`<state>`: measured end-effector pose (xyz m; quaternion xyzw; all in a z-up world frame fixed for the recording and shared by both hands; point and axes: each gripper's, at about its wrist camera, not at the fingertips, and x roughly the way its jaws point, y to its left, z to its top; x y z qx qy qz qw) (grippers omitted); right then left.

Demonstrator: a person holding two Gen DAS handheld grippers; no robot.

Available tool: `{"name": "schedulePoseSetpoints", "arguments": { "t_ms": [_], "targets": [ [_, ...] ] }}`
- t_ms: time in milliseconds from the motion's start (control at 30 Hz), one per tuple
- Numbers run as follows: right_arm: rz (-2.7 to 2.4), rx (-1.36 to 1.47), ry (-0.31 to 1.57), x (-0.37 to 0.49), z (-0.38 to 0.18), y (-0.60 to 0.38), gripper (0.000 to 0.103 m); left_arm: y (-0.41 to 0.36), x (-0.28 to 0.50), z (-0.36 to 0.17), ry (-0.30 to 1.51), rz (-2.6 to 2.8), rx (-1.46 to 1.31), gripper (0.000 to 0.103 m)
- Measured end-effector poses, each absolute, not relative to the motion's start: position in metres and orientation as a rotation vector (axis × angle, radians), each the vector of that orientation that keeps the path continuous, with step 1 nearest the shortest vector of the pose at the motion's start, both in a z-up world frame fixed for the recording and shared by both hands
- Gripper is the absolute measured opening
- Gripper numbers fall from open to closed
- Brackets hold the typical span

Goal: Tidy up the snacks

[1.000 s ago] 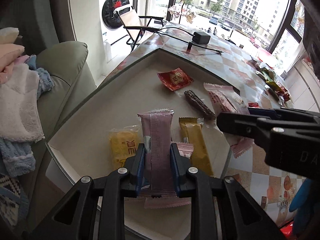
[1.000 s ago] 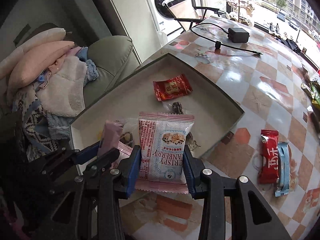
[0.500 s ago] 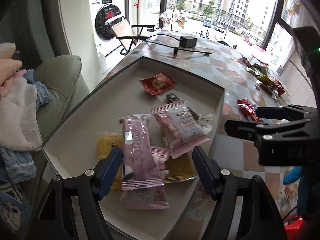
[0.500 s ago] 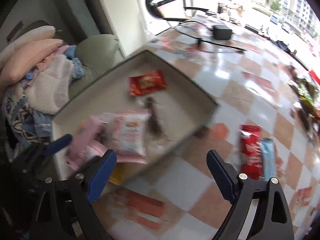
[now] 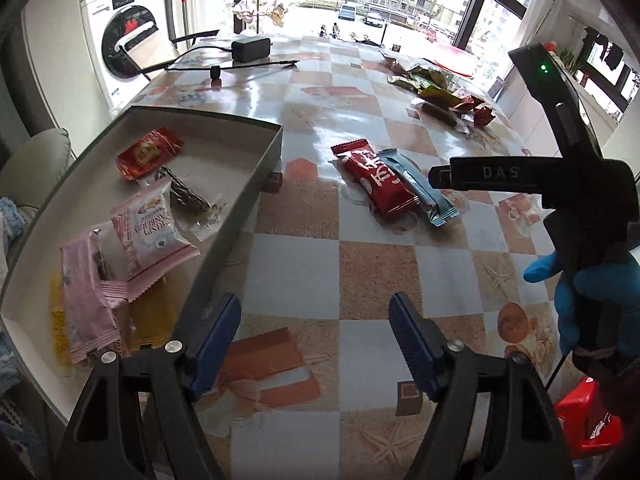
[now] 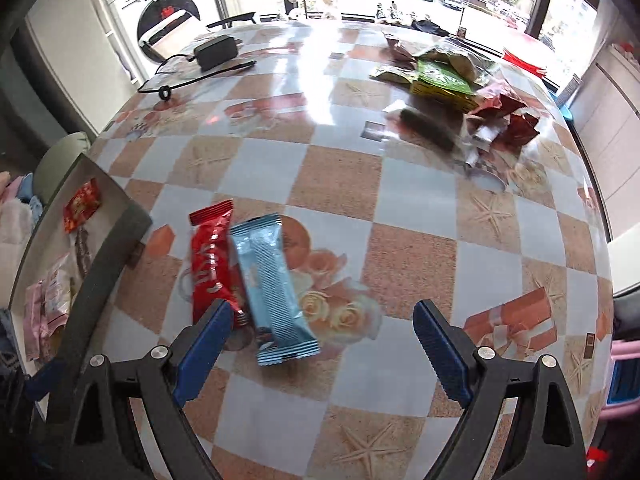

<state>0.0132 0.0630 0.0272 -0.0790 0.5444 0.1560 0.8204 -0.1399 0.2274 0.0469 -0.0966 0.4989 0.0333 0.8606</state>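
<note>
On the checkered bench (image 6: pixel 408 184), just beside the grey box (image 5: pixel 256 176), two loose snacks side by side and touching: red bar (image 6: pixel 212 264) and blue bar (image 6: pixel 272 284). Long axes roughly parallel, running away from the right gripper (image 6: pixel 324 328) and leaning slightly to the left at the far end in the right wrist view. Near ends already at the level of the right gripper's fingertips, the blue bar's near end lying between the jaws and off toward the left finger, the red bar's end tucked at that left blue pad. Right gripper spread wide, nothing pinched, pitched steeply down at the bench. Clearly the nearer of the two, by this judgement, and the likelier one to take the blue bar.

Left gripper (image 5: pixel 314 320) opening, nothing between its jaws, only bare bench under them, the box wall just to its left; both bars well ahead and to its right. Blue-gloved hand (image 5: pixel 592 292) around the right tool's handle at the edge of the left wrist view.

Inside the box: pink cranberry pack (image 5: pixel 148 232), long pink pack (image 5: pixel 86 300), small red packet (image 5: pixel 148 152), dark stick (image 5: pixel 186 194), something yellow beneath. Further heap of wrappers (image 6: pixel 456 80) well away at the far side of the bench.

Probably calls for a shift left to centre the blue bar, jaws closing across its width.
</note>
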Motion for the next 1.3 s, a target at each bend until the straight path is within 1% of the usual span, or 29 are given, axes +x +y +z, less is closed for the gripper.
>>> {"name": "schedulePoseSetpoints", "arguments": {
  "t_ms": [233,333,367,400,433,500,533,567,600,933,1133,1167,1200,1233,1267,1300],
  "targets": [
    [0.375,-0.220,1.205,0.023,0.004,0.086,0.092,0.228,-0.132,0.038,1.086,0.091,-0.226,0.079],
    [0.370,-0.250,1.188,0.026,0.000,0.095,0.092,0.229,-0.127,0.037,1.095,0.094,-0.243,0.079],
    [0.374,-0.261,1.185,0.027,0.000,0.097,0.091,0.230,-0.125,0.036,1.099,0.095,-0.247,0.079],
    [0.373,-0.281,1.175,0.027,0.000,0.101,0.082,0.230,-0.122,0.036,1.103,0.096,-0.250,0.079],
    [0.380,-0.296,1.163,0.026,0.002,0.103,0.076,0.230,-0.118,0.037,1.104,0.098,-0.252,0.079],
    [0.392,-0.305,1.156,0.024,0.005,0.103,0.051,0.229,-0.109,0.038,1.104,0.097,-0.252,0.079],
    [0.395,-0.305,1.155,0.023,0.007,0.100,0.043,0.227,-0.104,0.039,1.108,0.095,-0.252,0.079],
    [0.397,-0.305,1.155,0.023,0.008,0.097,0.030,0.226,-0.100,0.039,1.112,0.089,-0.254,0.079],
    [0.405,-0.300,1.159,0.023,0.008,0.092,0.029,0.223,-0.094,0.039,1.119,0.079,-0.257,0.079],
    [0.388,-0.236,1.167,-0.006,0.010,0.007,0.029,0.192,-0.021,0.023,1.179,0.097,-0.265,0.079],
    [0.402,-0.219,1.149,-0.014,0.010,-0.004,0.029,0.181,0.011,0.010,1.222,0.196,-0.178,0.079],
    [0.401,-0.222,1.143,-0.016,0.010,-0.003,0.029,0.180,0.012,0.010,1.225,0.198,-0.169,0.077],
    [0.402,-0.224,1.139,-0.016,0.009,-0.003,0.029,0.179,0.011,0.010,1.219,0.191,-0.156,0.067],
    [0.403,-0.225,1.134,-0.017,0.009,-0.003,0.029,0.176,0.009,0.012,1.212,0.174,-0.141,0.050],
    [0.405,-0.223,1.133,-0.018,0.009,-0.004,0.029,0.174,0.005,0.014,1.209,0.156,-0.123,0.040],
    [0.408,-0.220,1.132,-0.019,0.009,-0.006,0.029,0.172,0.001,0.015,1.210,0.143,-0.111,0.026]
  ]
}}
